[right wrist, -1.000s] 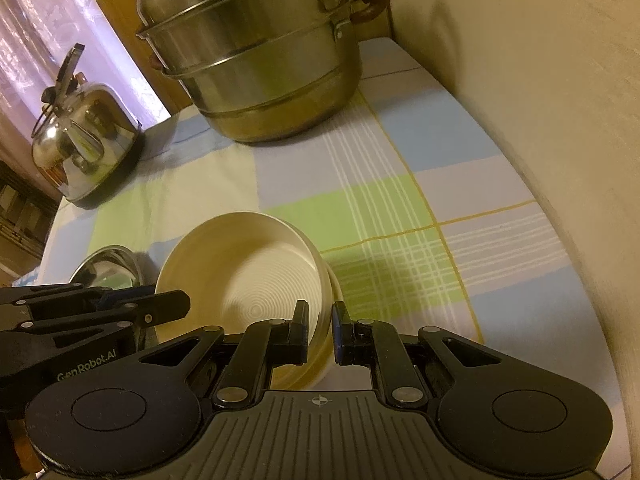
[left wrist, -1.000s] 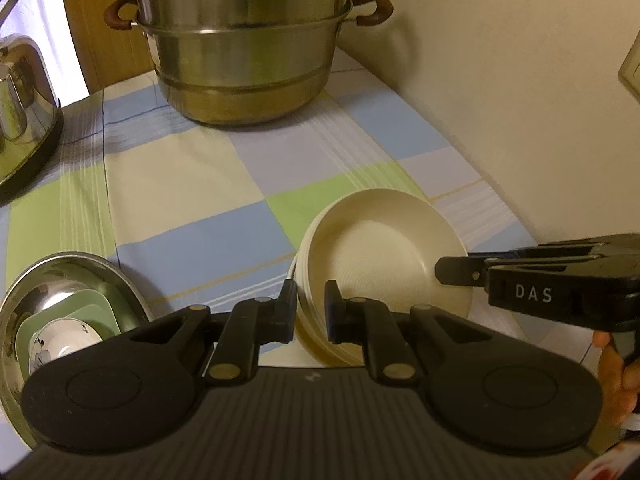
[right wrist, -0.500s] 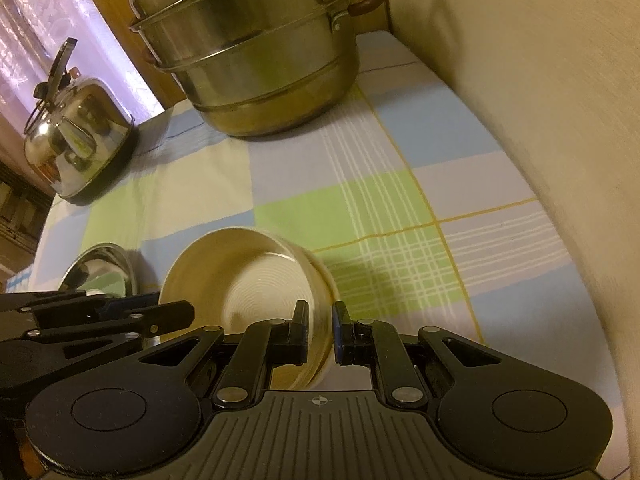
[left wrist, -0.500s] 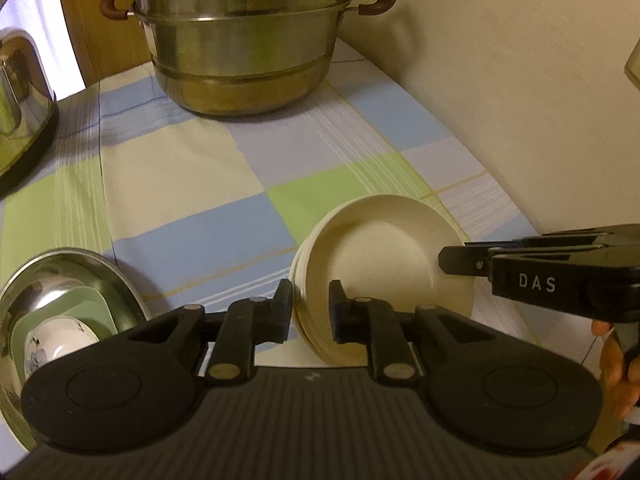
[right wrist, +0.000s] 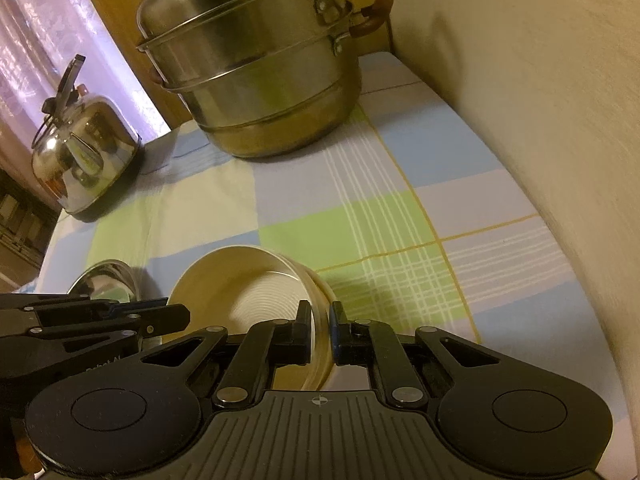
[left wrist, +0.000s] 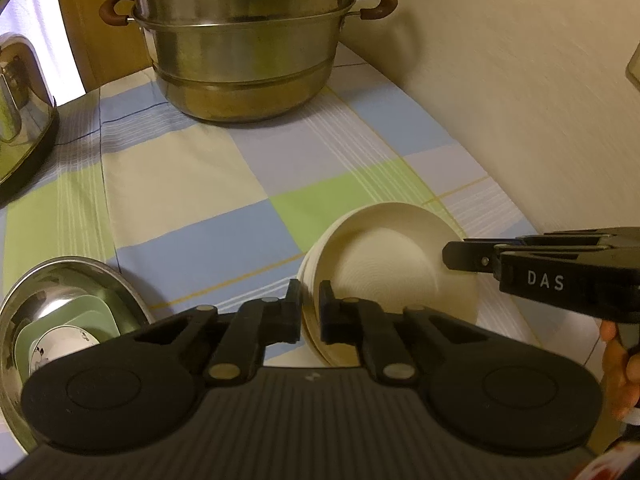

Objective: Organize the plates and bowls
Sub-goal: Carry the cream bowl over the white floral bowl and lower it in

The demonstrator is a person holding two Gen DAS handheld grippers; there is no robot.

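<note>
Checked in blue, green and cream, the tablecloth (left wrist: 192,184) covers a table that runs along a pale wall (left wrist: 520,92). On it, close to the cameras, sit the cream bowls (left wrist: 384,264), a nested stack of shallow ribbed dishes. The left gripper (left wrist: 310,314) has its two black fingers (left wrist: 292,312) clamped on the stack's near left rim, one pad inside the wall and one outside; its jaws have just been closing on that rim. The right gripper (right wrist: 320,334) is pinched on the opposite rim of the same bowls (right wrist: 256,296), again with the wall between its pads, and it shows in the left wrist view (left wrist: 468,256) reaching in from the right edge, with part of a hand (left wrist: 620,368) behind it. From the right wrist view the bowls look tilted, but whether any of the stack is clear of the cloth I cannot tell. Just left of the bowls lies a steel basin (left wrist: 60,296) holding a pale green dish (left wrist: 76,328) and a small white cup (left wrist: 60,344). Farther back stands a large stacked steel steamer pot (left wrist: 244,48) with brown handles, and off to the far left a shiny kettle (right wrist: 80,156) beside a bright curtained window (right wrist: 52,52).
</note>
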